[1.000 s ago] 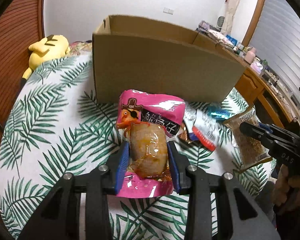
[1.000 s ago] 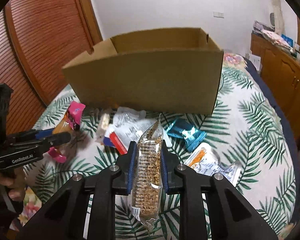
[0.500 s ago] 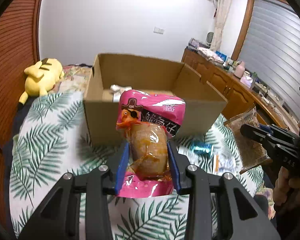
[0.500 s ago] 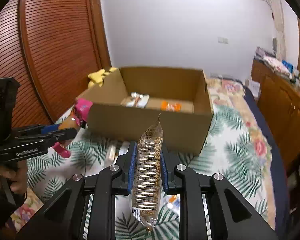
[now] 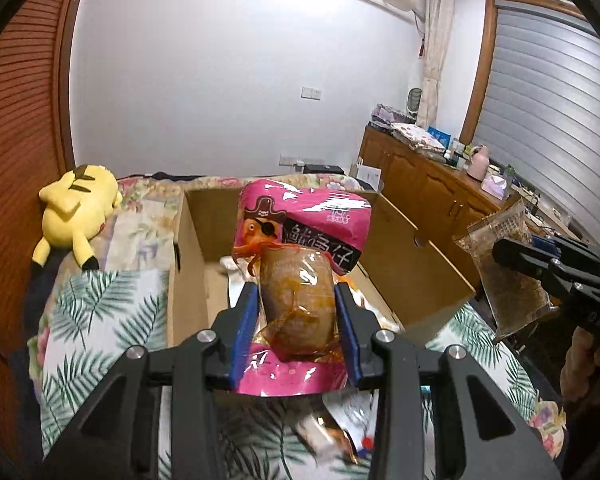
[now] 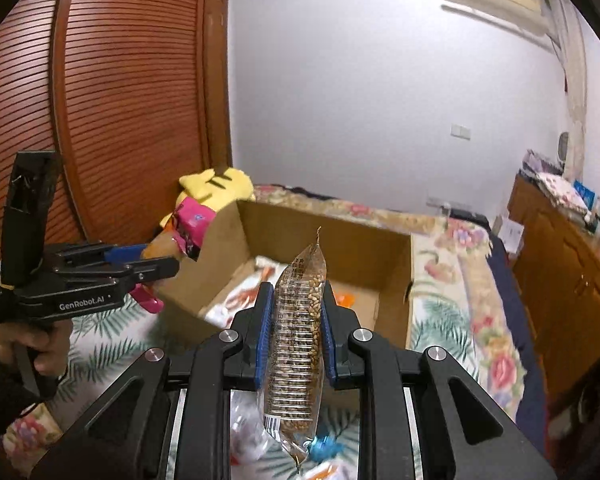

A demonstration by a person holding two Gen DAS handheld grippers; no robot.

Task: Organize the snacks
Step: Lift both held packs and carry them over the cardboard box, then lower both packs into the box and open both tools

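Observation:
My left gripper [image 5: 296, 304] is shut on a pink snack pouch [image 5: 300, 248] with a pirate cartoon and a brown snack showing through its clear window. It hangs in front of the open cardboard box [image 5: 188, 280] on the leaf-print bed. My right gripper [image 6: 294, 300] is shut on a clear bag of brown grains [image 6: 298, 320], held upright before the same cardboard box [image 6: 392, 280]. Several snack packets lie inside the box. The left gripper [image 6: 156, 262] also shows at the left of the right wrist view, and the right gripper [image 5: 512, 256] at the right of the left wrist view.
A yellow plush toy [image 5: 76, 212] lies on the bed left of the box. Loose snack packets [image 6: 320, 452] remain on the bedspread below the grippers. A wooden cabinet [image 5: 428, 196] with clutter runs along the right, and a wooden slatted door [image 6: 100, 100] stands at the left.
Both grippers have risen with their snacks and tilted up. The box has dropped lower in both views, and its inside now shows.

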